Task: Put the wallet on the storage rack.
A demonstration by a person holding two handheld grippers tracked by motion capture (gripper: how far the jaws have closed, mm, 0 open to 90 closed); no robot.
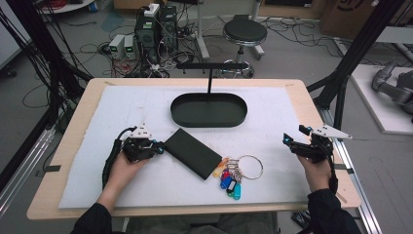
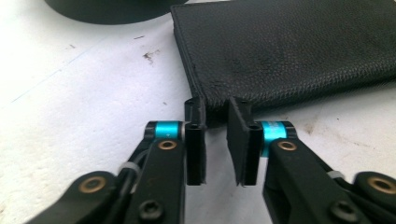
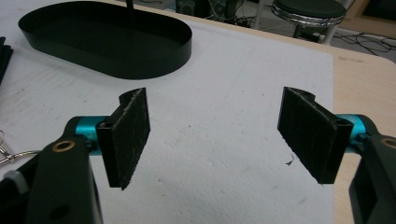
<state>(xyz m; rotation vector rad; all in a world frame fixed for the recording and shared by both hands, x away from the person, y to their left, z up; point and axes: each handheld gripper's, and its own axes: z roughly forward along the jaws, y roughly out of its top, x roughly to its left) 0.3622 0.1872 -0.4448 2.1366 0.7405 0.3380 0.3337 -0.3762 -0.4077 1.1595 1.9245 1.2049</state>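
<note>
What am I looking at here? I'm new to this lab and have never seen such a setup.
A person sits at a table holding a hand-held gripper in each hand. One picture looks down from above; the other two come from cameras riding on each gripper. On the white mat lie a black wallet, a bunch of keys with coloured tags, and a black oval tray. The left gripper is at the wallet's corner, fingers nearly closed, nothing clamped yet. The right gripper is wide open and holds nothing.
</note>
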